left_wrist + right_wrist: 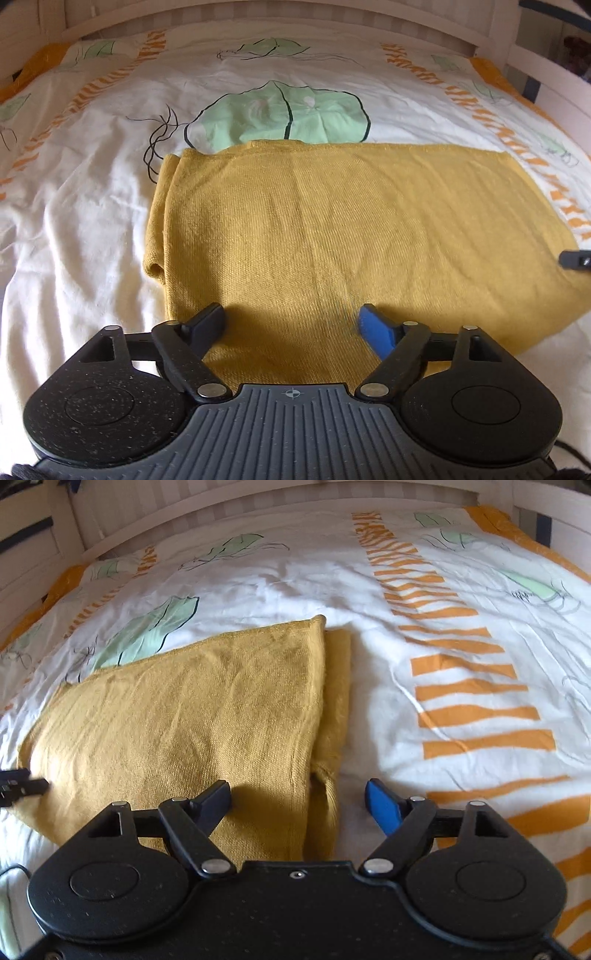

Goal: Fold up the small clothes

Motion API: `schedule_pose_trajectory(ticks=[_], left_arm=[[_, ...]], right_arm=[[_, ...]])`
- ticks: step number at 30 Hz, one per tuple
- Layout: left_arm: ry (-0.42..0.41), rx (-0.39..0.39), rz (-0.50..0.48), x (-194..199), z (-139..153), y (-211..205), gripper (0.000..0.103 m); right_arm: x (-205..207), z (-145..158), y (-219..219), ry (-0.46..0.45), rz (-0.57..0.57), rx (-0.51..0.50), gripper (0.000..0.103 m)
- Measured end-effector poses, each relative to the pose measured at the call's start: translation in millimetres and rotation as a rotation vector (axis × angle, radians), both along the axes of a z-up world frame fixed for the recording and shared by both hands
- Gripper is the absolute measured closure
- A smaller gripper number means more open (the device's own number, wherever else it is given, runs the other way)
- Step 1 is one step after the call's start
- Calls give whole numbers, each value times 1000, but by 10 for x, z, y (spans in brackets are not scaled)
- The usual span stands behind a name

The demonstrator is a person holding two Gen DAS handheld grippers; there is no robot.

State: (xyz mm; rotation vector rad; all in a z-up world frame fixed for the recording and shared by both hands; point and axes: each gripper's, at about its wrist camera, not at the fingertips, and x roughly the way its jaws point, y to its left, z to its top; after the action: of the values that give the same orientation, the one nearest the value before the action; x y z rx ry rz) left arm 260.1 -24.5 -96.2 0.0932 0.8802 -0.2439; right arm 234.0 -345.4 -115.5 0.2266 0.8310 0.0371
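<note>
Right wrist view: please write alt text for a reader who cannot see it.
A mustard-yellow garment, partly folded, lies flat on a white bedspread printed with orange stripes and green leaves. The right tongs are open, straddling its near right edge, holding nothing. The other tongs' tip shows at the left edge.

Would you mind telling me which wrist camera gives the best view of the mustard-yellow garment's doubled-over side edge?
The right wrist view: the yellow garment shows its top layer ending short of a narrow under-strip, just ahead of the open right gripper. The left wrist view, over the open left gripper, shows mostly the broad flat top and rolled left edge.
</note>
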Motion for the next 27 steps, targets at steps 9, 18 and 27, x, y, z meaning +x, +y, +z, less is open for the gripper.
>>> schedule_pose_trajectory(ticks=[9, 18, 27], left_arm=[[13, -28, 40, 17, -68, -37, 6], [19, -33, 40, 22, -85, -45, 5], [26, -23, 36, 49, -80, -78, 2]], right_arm=[[-249, 266, -63, -67, 21, 118, 24], [-306, 32, -232, -40, -5, 290, 33], [-218, 26, -214, -43, 20, 305, 35]])
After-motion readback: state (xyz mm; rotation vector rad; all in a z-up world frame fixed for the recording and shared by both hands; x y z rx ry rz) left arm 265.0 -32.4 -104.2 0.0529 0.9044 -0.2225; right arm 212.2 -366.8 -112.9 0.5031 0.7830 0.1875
